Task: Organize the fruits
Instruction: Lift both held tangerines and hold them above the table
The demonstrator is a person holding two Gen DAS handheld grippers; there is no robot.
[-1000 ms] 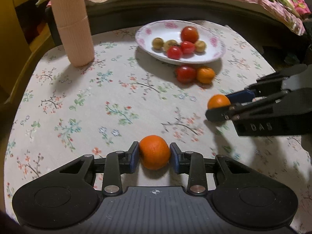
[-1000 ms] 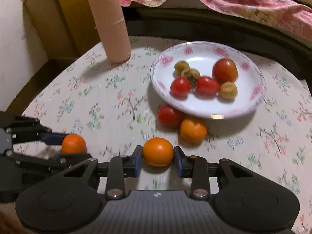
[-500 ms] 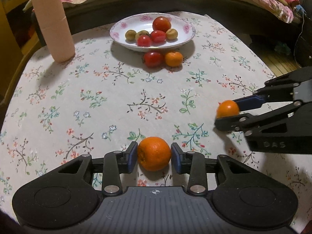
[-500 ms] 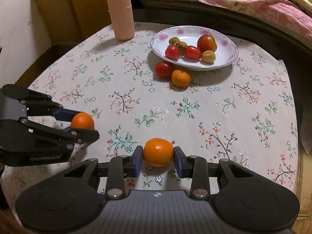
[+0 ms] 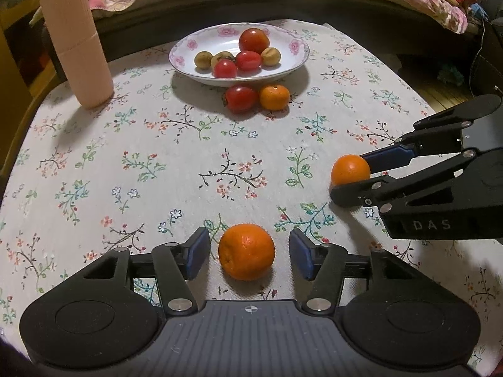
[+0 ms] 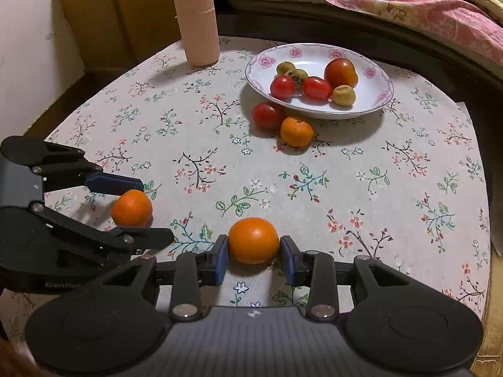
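Observation:
On the flowered tablecloth an orange rests between the blue pads of my left gripper. Its jaws are opening and gaps show on both sides of the fruit. The right wrist view shows that same orange and left gripper at the left. My right gripper is shut on a smoother orange fruit low over the cloth, and the left wrist view shows this gripper at the right. A flowered plate at the far side holds tomatoes and small brownish fruits.
Against the plate's near rim lie a tomato and a small orange. A tall pink ribbed cylinder stands at the far left. The round table's dark edge curves behind the plate, with a pink blanket beyond.
The left gripper's jaws have spread away from the orange, which now sits on the cloth. Both grippers drew back from the plate early on, then held still.

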